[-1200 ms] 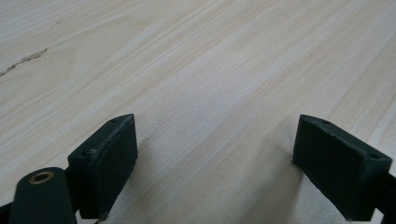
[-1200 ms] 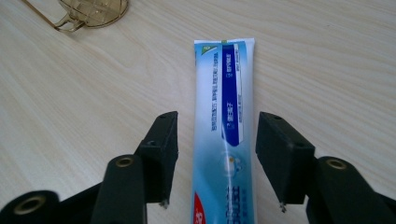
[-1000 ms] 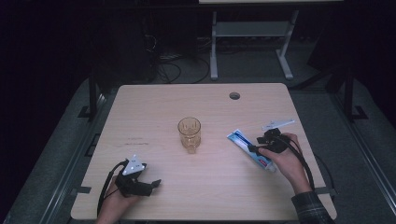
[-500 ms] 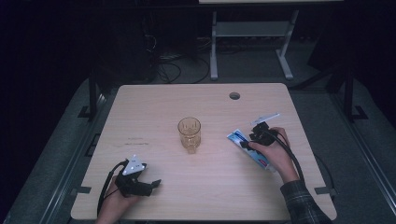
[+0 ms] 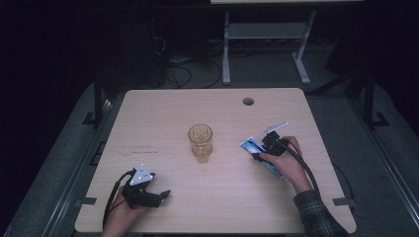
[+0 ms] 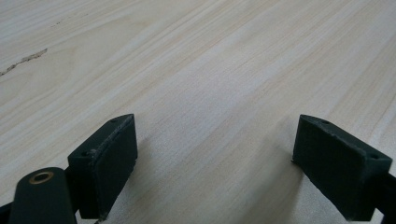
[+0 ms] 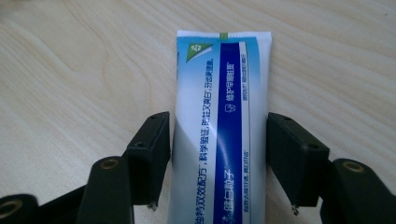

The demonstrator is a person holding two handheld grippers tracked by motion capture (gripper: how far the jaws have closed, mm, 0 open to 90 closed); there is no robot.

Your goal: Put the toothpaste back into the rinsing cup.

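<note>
Tube: the toothpaste tube [image 7: 219, 135] lies flat on the table [image 5: 163, 113], right of the glass cup [image 5: 200, 141].
Right gripper [image 7: 219, 161]: jaws open, one on each side of the tube, close to it but not squeezing.
Left gripper [image 6: 215, 163]: jaws wide open, nothing between them.
Feel: likely light, soft, squashy, a bit slippery.
Where to grab: across the middle, gently.
</note>
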